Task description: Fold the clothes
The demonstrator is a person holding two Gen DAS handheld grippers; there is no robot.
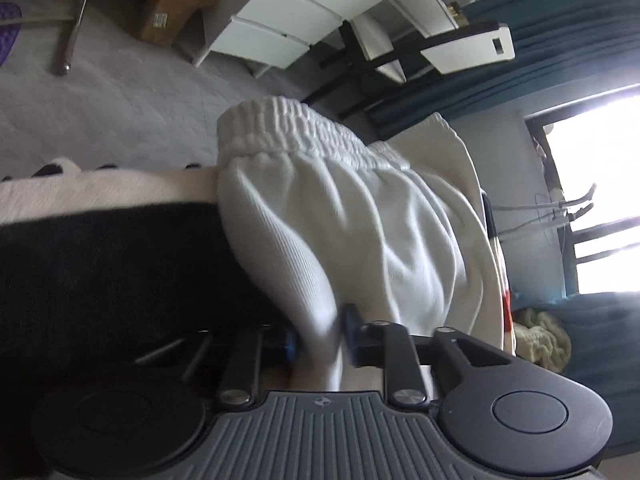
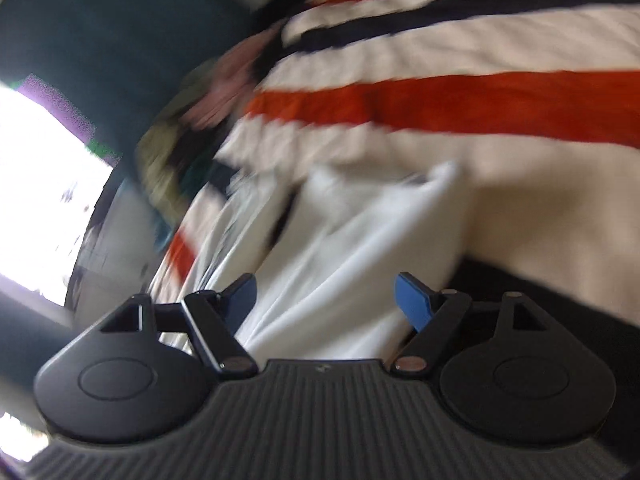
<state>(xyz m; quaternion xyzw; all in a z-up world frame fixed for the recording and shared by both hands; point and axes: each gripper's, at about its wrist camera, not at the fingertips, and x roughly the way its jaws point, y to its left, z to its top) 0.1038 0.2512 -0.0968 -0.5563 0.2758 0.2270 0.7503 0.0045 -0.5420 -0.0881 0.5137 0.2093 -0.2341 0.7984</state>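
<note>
White drawers [image 1: 296, 16] and a cardboard box [image 1: 172, 4] on grey floor [image 1: 120, 92], beside blue curtains [image 1: 560, 48] and a bright window [image 1: 600, 184]. Nearer, a black-and-cream blanket [image 1: 100, 240]. Elsewhere, blurred, a striped cover [image 2: 460, 100] in cream, red and navy.

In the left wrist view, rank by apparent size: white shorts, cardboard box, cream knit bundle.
1. white shorts, though nearness to the camera inflates them.
2. cardboard box.
3. cream knit bundle, looking about alike; unsure.
</note>
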